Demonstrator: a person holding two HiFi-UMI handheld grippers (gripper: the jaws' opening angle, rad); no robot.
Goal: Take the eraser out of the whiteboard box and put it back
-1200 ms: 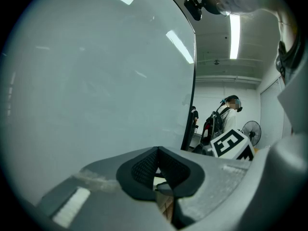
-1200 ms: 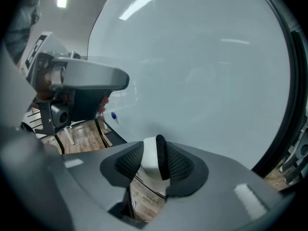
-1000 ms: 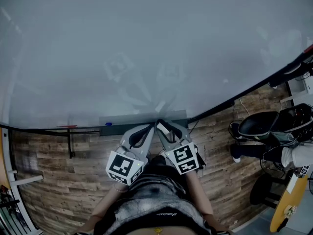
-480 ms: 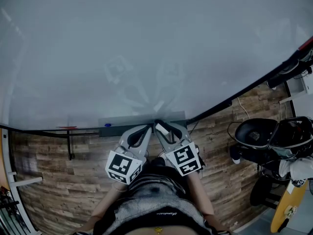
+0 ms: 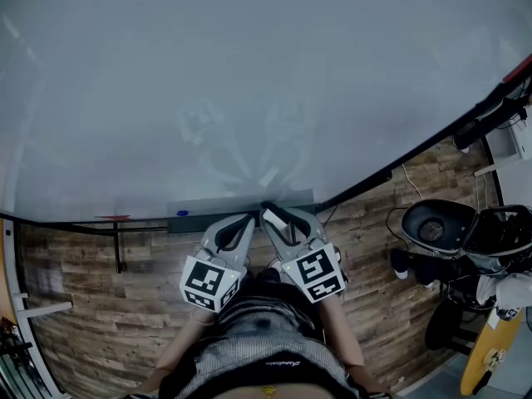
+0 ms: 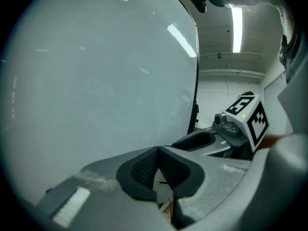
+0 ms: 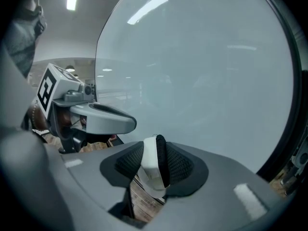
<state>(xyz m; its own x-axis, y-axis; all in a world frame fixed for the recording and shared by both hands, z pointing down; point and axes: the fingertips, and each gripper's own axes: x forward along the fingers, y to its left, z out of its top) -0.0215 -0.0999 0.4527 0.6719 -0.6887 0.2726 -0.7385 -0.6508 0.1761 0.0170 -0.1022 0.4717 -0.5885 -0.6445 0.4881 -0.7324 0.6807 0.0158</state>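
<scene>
The eraser (image 7: 153,170), white with a black felt face, stands on edge between the pads of my right gripper (image 7: 155,148), which is shut on it. In the head view that gripper (image 5: 268,209) hovers just over the grey whiteboard box (image 5: 199,216) at the board's lower edge; the eraser itself is too small to make out there. My left gripper (image 6: 158,151) is shut, its black pads touching with nothing between them. It sits close beside the right one (image 5: 250,218), both pointing at the whiteboard (image 5: 249,81).
A blue marker (image 5: 183,213) lies in the box and a red marker (image 5: 112,216) lies on the ledge to its left. The whiteboard's black frame (image 5: 399,169) runs down to the right. Black chairs (image 5: 436,223) and a yellow board (image 5: 490,339) stand on the wooden floor at right.
My right gripper has risen a little with the eraser still in it. The left gripper has stayed where it was.
</scene>
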